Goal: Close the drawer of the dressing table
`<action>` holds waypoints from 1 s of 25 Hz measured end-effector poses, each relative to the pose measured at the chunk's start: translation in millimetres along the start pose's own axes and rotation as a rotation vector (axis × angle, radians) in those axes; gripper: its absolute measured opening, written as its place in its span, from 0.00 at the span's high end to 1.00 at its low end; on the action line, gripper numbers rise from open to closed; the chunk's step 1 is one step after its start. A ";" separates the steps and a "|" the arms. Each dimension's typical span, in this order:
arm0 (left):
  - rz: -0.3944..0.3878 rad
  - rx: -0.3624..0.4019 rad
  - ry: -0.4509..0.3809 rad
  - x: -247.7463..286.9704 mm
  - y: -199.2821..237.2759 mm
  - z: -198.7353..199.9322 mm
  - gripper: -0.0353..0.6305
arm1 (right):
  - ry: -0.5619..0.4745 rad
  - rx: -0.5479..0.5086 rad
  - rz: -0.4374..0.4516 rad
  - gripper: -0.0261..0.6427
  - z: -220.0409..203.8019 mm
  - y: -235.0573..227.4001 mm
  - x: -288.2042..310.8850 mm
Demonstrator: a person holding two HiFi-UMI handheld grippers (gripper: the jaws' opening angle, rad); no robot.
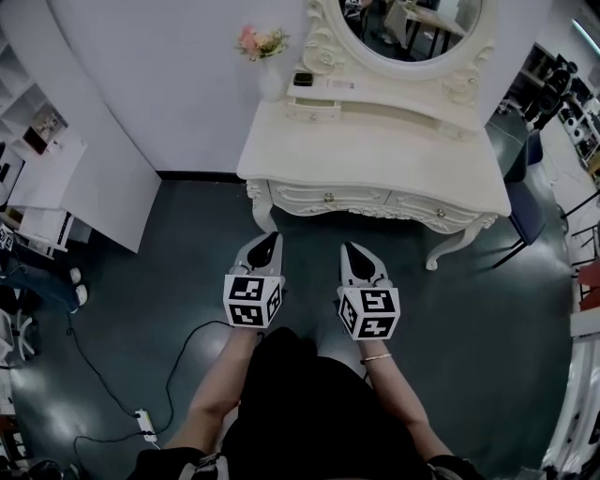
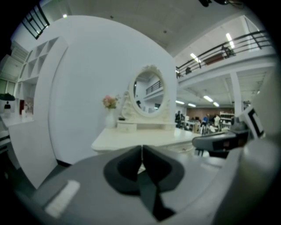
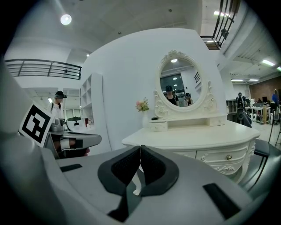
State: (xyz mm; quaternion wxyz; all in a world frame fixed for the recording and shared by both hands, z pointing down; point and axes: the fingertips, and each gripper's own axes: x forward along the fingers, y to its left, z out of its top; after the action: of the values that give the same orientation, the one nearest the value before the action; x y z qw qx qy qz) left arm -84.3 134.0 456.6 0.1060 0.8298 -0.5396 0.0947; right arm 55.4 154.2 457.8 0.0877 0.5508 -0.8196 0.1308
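The white dressing table [image 1: 375, 155] stands ahead against the wall, and its drawer fronts [image 1: 328, 198] with small knobs look flush with the frame. In the right gripper view the drawers [image 3: 221, 157] also appear pushed in. My left gripper [image 1: 268, 241] and right gripper [image 1: 351, 249] hover side by side over the floor, a short way in front of the table and touching nothing. The left gripper's [image 2: 141, 150] jaws meet with nothing between them. The right gripper's [image 3: 140, 150] jaws are likewise pressed together and empty.
An oval mirror [image 1: 412, 23], a flower vase [image 1: 269, 75] and a small box [image 1: 312, 110] sit on the tabletop. White shelving [image 1: 56, 178] stands at the left. A cable and power strip [image 1: 145, 424] lie on the dark floor. A chair [image 1: 530, 202] stands at the right.
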 end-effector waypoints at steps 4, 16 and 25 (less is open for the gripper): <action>-0.013 0.000 0.005 13.0 -4.0 2.5 0.87 | 0.004 0.006 -0.010 0.95 0.2 -8.7 2.1; -0.022 0.001 0.029 59.5 12.8 7.6 0.78 | 0.015 0.028 -0.049 0.95 3.4 -31.7 30.6; -0.014 -0.015 0.045 128.0 51.6 19.2 0.77 | 0.036 0.031 -0.067 0.95 18.2 -53.7 96.1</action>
State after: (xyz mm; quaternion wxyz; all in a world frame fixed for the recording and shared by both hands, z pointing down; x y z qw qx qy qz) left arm -79.6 -3.8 476.7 0.1248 0.8304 -0.5320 0.1085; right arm 68.9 44.7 474.5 0.0981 0.5768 -0.7969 0.1503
